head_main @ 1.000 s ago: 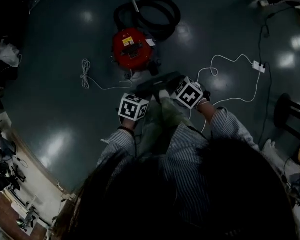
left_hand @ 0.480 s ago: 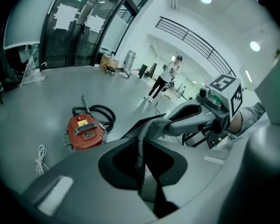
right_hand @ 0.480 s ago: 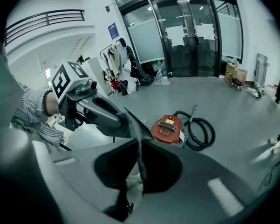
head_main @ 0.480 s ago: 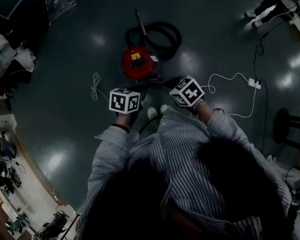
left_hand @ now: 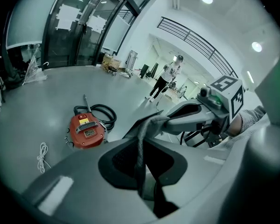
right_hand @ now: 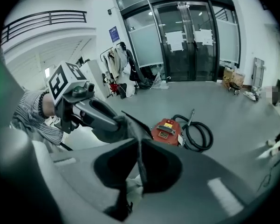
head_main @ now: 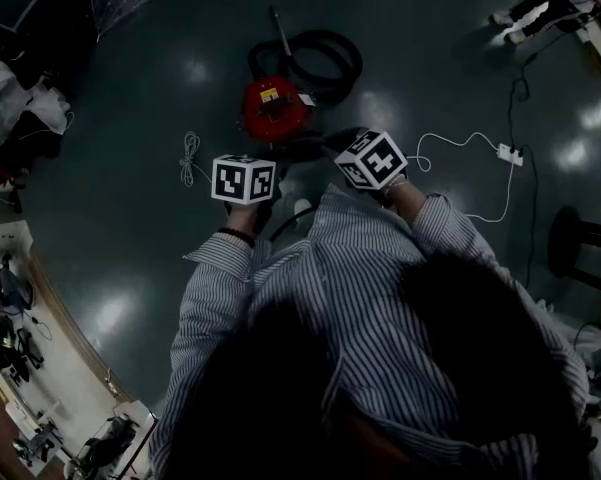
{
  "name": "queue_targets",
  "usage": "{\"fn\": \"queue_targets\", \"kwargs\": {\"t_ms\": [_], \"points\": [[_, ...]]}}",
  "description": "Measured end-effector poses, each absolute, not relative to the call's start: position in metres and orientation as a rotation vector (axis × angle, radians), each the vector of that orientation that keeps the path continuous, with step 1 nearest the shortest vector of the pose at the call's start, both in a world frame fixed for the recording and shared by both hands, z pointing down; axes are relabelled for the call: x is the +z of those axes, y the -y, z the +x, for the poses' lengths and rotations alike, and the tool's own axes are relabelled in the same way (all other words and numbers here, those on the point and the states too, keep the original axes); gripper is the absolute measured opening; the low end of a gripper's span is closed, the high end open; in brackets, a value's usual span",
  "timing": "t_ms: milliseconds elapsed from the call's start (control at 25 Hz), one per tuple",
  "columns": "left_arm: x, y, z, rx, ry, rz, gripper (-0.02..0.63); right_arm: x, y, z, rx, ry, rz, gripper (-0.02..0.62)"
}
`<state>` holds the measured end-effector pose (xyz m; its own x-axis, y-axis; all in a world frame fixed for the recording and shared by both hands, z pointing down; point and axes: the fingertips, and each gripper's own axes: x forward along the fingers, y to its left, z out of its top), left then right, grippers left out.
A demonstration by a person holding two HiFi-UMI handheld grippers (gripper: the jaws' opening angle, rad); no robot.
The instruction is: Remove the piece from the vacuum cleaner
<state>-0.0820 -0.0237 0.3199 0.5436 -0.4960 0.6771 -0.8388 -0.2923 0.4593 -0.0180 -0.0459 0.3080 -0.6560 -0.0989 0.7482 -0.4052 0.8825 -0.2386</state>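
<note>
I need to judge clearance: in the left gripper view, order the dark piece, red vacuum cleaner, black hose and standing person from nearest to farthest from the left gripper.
1. Dark piece, clamped between the jaws.
2. Red vacuum cleaner, floor, left of centre.
3. Black hose, coiled just behind the vacuum.
4. Standing person, far back.

Vacuum cleaner [head_main: 273, 110] on the floor [head_main: 130, 218], hose [head_main: 351, 67] coiled behind it.

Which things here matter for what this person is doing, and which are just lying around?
In the job: red vacuum cleaner, its black hose, the dark piece clamped in the left gripper and right gripper.
Lying about: coiled white cord, power strip on its white cable, stool.
</note>
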Motion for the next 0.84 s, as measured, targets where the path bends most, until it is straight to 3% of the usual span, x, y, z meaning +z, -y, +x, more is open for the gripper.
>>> {"fn": "queue_targets", "kwargs": {"t_ms": [840], "points": [[0.317, 0.023, -0.074, 0.539, 1.071, 1.968, 0.032, 0.307, 0.044, -0.006, 0.551, 2.256, 0.380, 0.025]]}}
